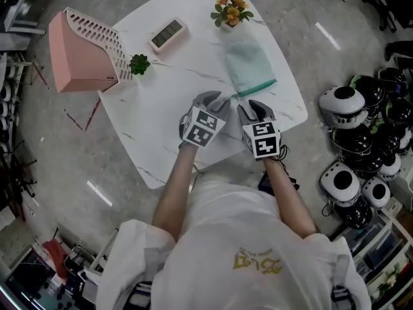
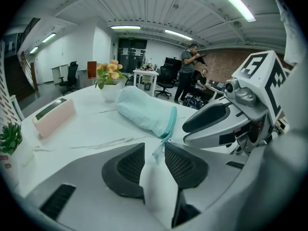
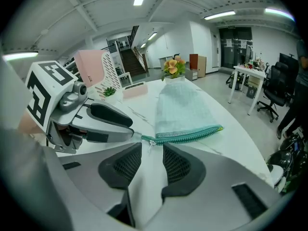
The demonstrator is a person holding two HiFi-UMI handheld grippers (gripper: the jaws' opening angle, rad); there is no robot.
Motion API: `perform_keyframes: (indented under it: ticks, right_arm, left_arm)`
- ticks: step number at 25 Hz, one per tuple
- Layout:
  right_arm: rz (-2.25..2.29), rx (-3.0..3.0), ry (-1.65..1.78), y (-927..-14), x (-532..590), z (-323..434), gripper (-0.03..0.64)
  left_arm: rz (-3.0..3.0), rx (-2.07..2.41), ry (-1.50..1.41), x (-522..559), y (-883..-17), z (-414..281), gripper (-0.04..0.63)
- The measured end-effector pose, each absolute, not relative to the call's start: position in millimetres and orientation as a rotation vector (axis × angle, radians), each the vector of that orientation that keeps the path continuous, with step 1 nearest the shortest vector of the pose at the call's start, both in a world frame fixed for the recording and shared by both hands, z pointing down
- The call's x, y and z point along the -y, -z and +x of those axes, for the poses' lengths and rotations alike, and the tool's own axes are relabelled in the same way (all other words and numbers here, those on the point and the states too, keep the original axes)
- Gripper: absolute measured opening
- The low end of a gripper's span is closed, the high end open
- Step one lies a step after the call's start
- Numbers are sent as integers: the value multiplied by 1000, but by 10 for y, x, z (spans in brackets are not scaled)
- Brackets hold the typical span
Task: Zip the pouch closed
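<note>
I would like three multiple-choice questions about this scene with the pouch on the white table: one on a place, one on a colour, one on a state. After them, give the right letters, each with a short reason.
1. Where does the flower pot stand?
A. Between the two grippers
B. Beyond the end of the pouch that lies opposite its zipper
C. On the floor

2. Which colour is the zipper?
A. Red
B. Black
C. Green

3. How do the jaws of the right gripper stand?
A. Apart, pressing on nothing
B. Shut on the flower pot
C. Shut on a pen

Answers:
1 B: the head view shows the pot on the table, past the pouch's far end.
2 C: the right gripper view shows green teeth.
3 A: the right gripper view shows a gap between the pads, with the zipper's end just ahead of it.
</note>
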State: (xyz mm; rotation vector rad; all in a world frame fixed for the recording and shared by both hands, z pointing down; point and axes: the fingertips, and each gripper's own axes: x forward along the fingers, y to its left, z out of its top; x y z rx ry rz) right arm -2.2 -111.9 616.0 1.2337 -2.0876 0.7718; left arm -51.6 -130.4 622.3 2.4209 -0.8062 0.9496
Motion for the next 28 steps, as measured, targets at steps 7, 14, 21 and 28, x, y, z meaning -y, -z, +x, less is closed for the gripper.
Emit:
perform_keyframes:
  ticks: [7, 14, 21, 28]
  right_arm:
    - [1215, 2054, -750, -6325, 1181, -119, 115]
    - [1214, 2031, -717, -6421, 1172, -130, 78]
    - [1213, 2020, -690, -6438, 1204, -153, 74]
    - [1192, 2013, -648, -6443, 1225, -178, 18]
  left_arm:
    - [2453, 690, -1001, 1302, -6344, -405, 147]
    - [2481, 639, -1047, 1286, -6442, -326, 137]
    - [2507, 621, -1078, 1294, -6470, -319, 106]
    - [2527, 603, -1078, 1308, -6465, -265, 80]
